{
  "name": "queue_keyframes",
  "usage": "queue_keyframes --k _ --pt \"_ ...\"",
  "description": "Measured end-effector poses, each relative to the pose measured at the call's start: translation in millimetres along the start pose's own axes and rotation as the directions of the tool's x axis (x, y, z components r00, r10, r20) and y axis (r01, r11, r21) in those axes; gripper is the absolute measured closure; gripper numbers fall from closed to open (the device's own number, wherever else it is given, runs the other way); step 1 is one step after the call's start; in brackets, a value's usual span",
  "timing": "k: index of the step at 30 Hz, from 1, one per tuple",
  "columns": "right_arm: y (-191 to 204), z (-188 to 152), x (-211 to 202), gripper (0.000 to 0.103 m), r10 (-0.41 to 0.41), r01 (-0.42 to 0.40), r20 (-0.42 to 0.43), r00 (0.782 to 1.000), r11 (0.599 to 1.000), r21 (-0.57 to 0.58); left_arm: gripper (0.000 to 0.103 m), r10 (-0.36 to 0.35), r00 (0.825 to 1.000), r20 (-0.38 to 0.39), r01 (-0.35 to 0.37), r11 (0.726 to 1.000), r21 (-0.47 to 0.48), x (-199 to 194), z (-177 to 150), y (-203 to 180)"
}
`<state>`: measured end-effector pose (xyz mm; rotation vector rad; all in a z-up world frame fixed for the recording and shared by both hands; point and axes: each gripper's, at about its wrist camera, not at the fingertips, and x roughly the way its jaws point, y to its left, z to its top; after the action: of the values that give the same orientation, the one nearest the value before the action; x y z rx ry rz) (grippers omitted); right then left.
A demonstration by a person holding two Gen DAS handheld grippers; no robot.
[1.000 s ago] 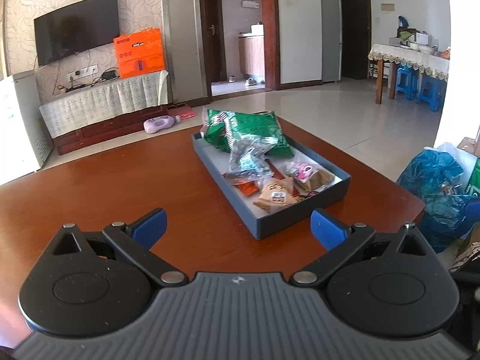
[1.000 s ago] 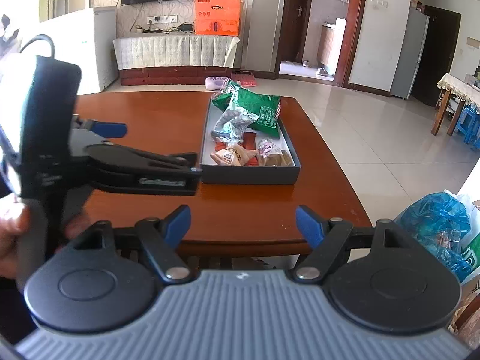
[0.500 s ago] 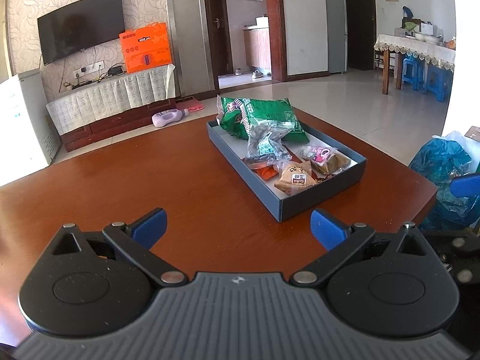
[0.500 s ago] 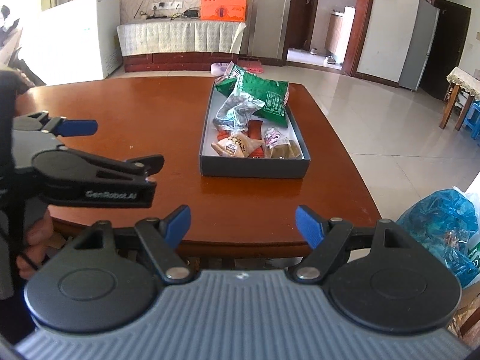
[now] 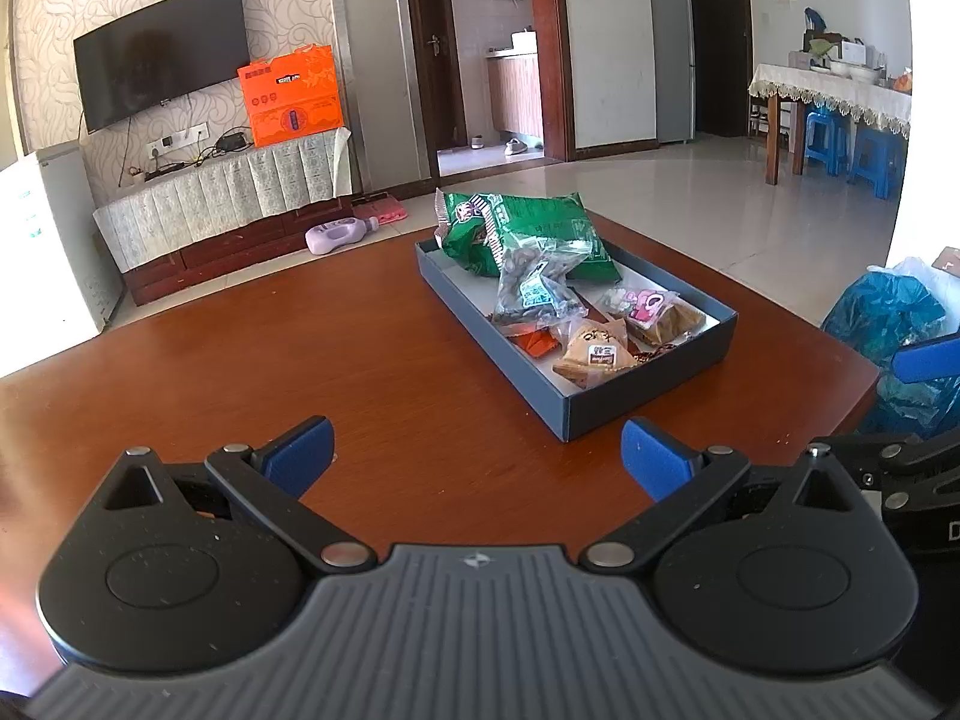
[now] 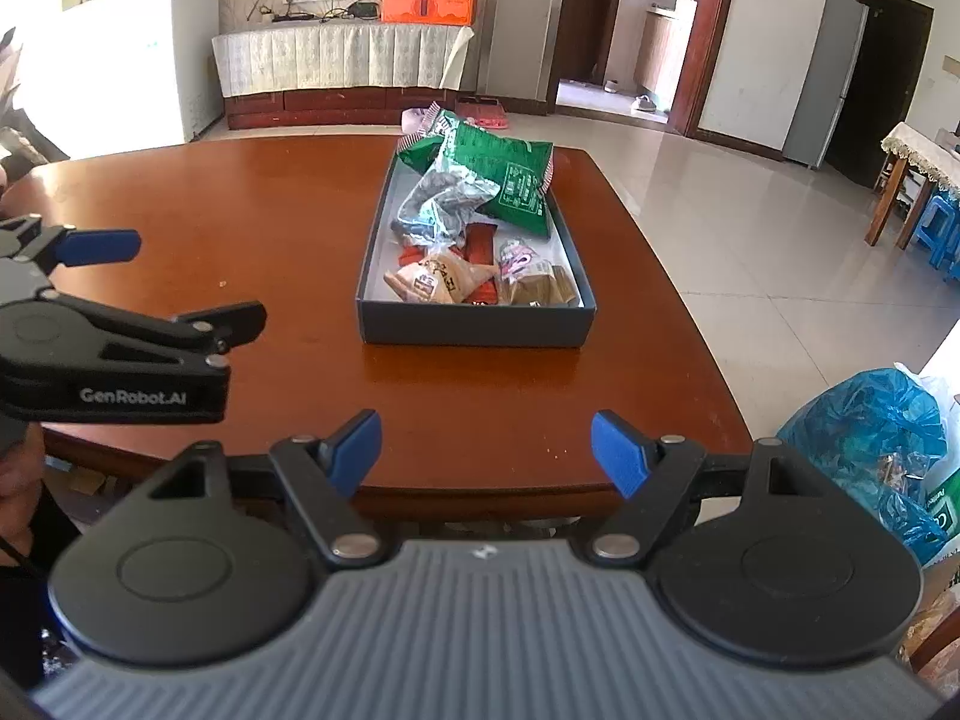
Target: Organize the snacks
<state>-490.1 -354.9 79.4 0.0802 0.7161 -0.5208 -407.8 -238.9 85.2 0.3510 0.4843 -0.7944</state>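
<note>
A dark blue-grey tray (image 5: 648, 396) (image 6: 474, 327) rests on the brown wooden table (image 5: 300, 360) (image 6: 240, 210). Inside it lie a green snack bag (image 5: 540, 228) (image 6: 510, 171), a clear bag of dark snacks (image 5: 534, 291) (image 6: 441, 204), a tan wrapped pastry (image 5: 594, 351) (image 6: 435, 279), a pink-labelled pack (image 5: 651, 309) (image 6: 522, 258) and red packets (image 6: 480, 246). My left gripper (image 5: 477, 456) hovers open over the table, short of the tray's near corner, and shows at the left of the right wrist view. My right gripper (image 6: 486, 450) stands open at the table's near edge, nothing between its fingers.
A blue plastic bag (image 6: 870, 426) (image 5: 894, 312) sits on the floor right of the table. Beyond the table are a TV cabinet with an orange box (image 5: 291, 93), a white appliance (image 5: 42, 240), and a dining table with blue stools (image 5: 840, 138).
The tray has shifted right in the left wrist view and sits closer in the right wrist view. The right gripper has crept in towards the table; both stay open.
</note>
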Motion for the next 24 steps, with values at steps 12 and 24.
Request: queue_keyframes --k 12,24 --pt "1.3 -0.8 2.7 0.024 0.002 -0.002 -0.011 1.000 1.000 -0.007 0.000 0.003 1.000 -0.001 -0.003 1.000 0.005 1.4 0.0 -1.6" --pt "2.9 -1.4 1.7 0.024 0.004 -0.004 -0.017 1.000 1.000 -0.015 0.000 0.004 1.000 -0.003 -0.004 1.000 0.007 1.5 -0.3 -2.4"
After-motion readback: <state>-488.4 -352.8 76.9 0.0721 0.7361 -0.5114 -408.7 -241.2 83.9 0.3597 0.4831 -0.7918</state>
